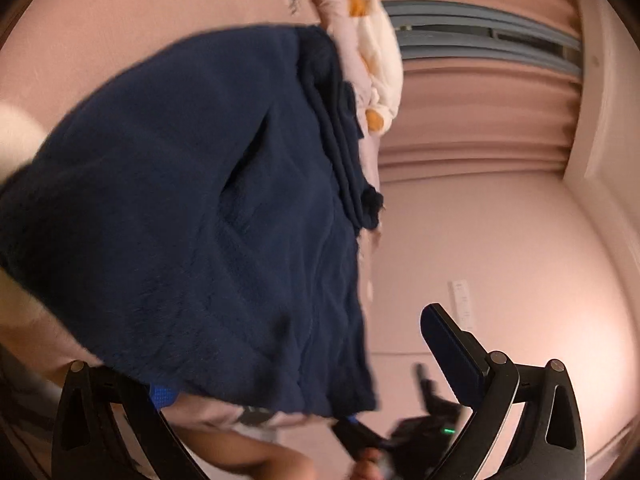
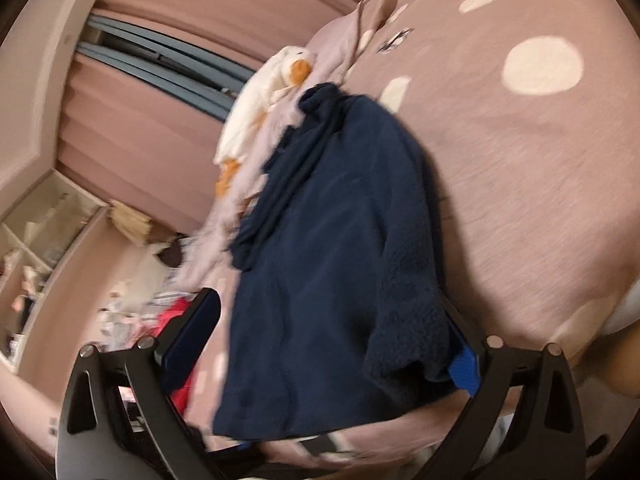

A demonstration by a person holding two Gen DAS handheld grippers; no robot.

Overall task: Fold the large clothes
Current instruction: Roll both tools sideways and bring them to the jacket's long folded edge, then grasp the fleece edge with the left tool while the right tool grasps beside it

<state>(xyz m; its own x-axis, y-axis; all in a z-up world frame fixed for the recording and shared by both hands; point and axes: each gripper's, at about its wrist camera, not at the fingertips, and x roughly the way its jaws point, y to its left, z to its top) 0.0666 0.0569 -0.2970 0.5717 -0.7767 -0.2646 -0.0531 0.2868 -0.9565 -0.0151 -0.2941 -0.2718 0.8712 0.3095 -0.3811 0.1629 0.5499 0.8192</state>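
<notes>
Left wrist view
Garment: navy fleece garment (image 1: 192, 184), fuzzy nap, lying folded on the pink bedspread (image 1: 120, 12), its thinner ribbed part bunched at the bedspread's edge.
Left gripper (image 1: 288, 364): jaws spread wide, fleece draped over one finger, nothing pinched.

Right wrist view
Garment: same fleece (image 2: 328, 248), soft and rumpled, near the dotted bedspread's (image 2: 520, 160) edge beside a white-and-orange plush toy (image 2: 260, 96).
Right gripper (image 2: 332, 332): released, fully parted; fleece lies between the fingers.

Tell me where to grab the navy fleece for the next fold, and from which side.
Grip the fleece at its near bottom hem, probably one corner per gripper, coming in low from the near bed edge. The hem lies closest, fairly flat and free; the far end is bunched against the plush toy.
</notes>
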